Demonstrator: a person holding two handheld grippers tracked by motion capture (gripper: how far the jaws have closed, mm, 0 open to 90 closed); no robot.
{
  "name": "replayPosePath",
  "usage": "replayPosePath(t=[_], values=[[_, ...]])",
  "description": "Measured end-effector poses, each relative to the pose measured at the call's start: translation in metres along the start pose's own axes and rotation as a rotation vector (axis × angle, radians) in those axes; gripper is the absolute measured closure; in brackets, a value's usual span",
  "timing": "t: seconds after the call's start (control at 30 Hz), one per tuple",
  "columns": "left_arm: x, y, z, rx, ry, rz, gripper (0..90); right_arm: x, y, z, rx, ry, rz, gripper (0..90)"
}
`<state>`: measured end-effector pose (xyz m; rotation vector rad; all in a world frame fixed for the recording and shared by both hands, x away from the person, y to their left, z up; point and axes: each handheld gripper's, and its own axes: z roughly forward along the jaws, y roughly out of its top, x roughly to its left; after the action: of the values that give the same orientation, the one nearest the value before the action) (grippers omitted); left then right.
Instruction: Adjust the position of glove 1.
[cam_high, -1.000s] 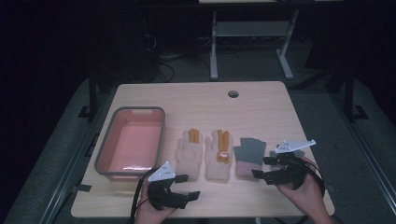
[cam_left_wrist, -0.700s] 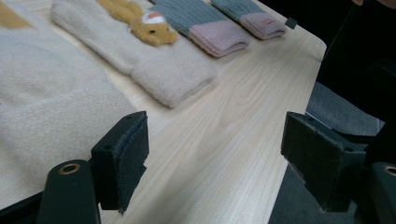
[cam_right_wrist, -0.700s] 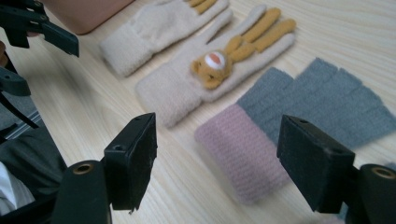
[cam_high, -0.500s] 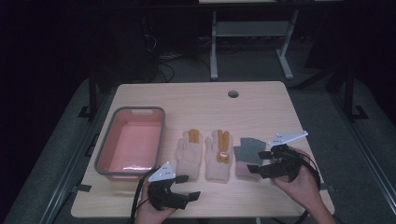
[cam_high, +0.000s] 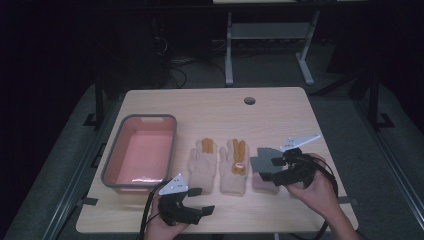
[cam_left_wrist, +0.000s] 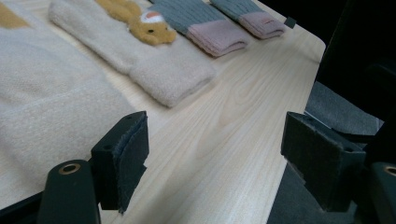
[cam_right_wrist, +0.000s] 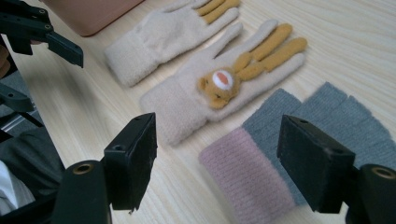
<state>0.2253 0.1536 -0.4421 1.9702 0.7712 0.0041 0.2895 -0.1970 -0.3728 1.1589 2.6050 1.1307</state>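
Observation:
Two pairs of gloves lie in a row on the wooden table (cam_high: 210, 110). The plain cream glove (cam_high: 202, 162) and the cream glove with a bear face (cam_high: 235, 167) have orange fingers. Two grey gloves with pink cuffs (cam_high: 260, 182) lie right of them, partly under my right gripper (cam_high: 264, 169). That gripper is open and hovers over one pink cuff (cam_right_wrist: 243, 177), beside the bear glove (cam_right_wrist: 219, 88). My left gripper (cam_high: 202, 200) is open near the front edge, nothing between its jaws. The plain glove's cuff (cam_left_wrist: 46, 107) lies just beyond its left jaw.
A pink tub with a grey rim (cam_high: 111, 155) stands at the table's left; it looks empty. A round cable hole (cam_high: 249, 100) sits at the back of the table. The front edge (cam_left_wrist: 289, 140) runs close by the left gripper.
My right gripper has moved left and forward from the table's right side to over the grey gloves. The left gripper has stayed where it was.

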Motion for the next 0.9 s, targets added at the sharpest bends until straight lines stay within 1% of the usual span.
replayPosePath(t=[0.03,0.07,0.1,0.13,0.23,0.27,0.3,0.33,0.4,0.53,0.67,0.8,0.9], values=[[0.0,0.0,0.0,0.0,0.0,-0.002,23.5,0.0,0.003,0.001,0.011,0.002,-0.005,28.6],[0.0,0.0,0.0,0.0,0.0,-0.002,23.5,-0.001,0.003,0.002,0.011,0.002,-0.014,28.5],[0.0,0.0,0.0,0.0,-0.001,-0.004,23.5,0.0,0.005,0.002,0.015,0.003,-0.007,28.6],[0.0,0.0,0.0,0.0,-0.001,-0.003,23.5,0.0,0.005,0.003,0.016,0.003,-0.017,28.5],[0.0,0.0,-0.001,0.005,0.0,-0.001,23.5,0.001,0.008,0.005,0.02,0.005,-0.012,28.6],[0.0,0.0,-0.001,0.005,0.0,-0.001,23.5,0.001,0.009,0.005,0.023,0.005,-0.022,28.6],[0.0,0.0,-0.001,0.001,0.0,-0.002,23.5,0.002,0.011,0.006,0.022,0.006,-0.017,28.6],[0.0,0.0,-0.001,0.002,-0.001,-0.001,23.5,0.001,0.012,0.007,0.026,0.005,-0.028,28.6],[0.0,0.0,-0.001,0.001,-0.001,-0.002,23.5,0.002,0.013,0.007,0.033,0.006,-0.023,28.6],[0.0,0.0,0.0,0.003,0.0,0.007,23.5,0.004,0.019,0.012,0.042,0.013,-0.034,28.6],[0.0,0.0,0.0,0.003,-0.001,0.004,23.5,0.004,0.021,0.015,0.053,0.015,-0.038,28.6],[0.0,0.0,0.0,0.008,-0.001,0.002,23.5,0.005,0.026,0.019,0.06,0.019,-0.053,28.6],[-0.001,0.0,0.0,0.008,-0.002,0.005,23.5,0.007,0.032,0.021,0.067,0.021,-0.059,28.6]])
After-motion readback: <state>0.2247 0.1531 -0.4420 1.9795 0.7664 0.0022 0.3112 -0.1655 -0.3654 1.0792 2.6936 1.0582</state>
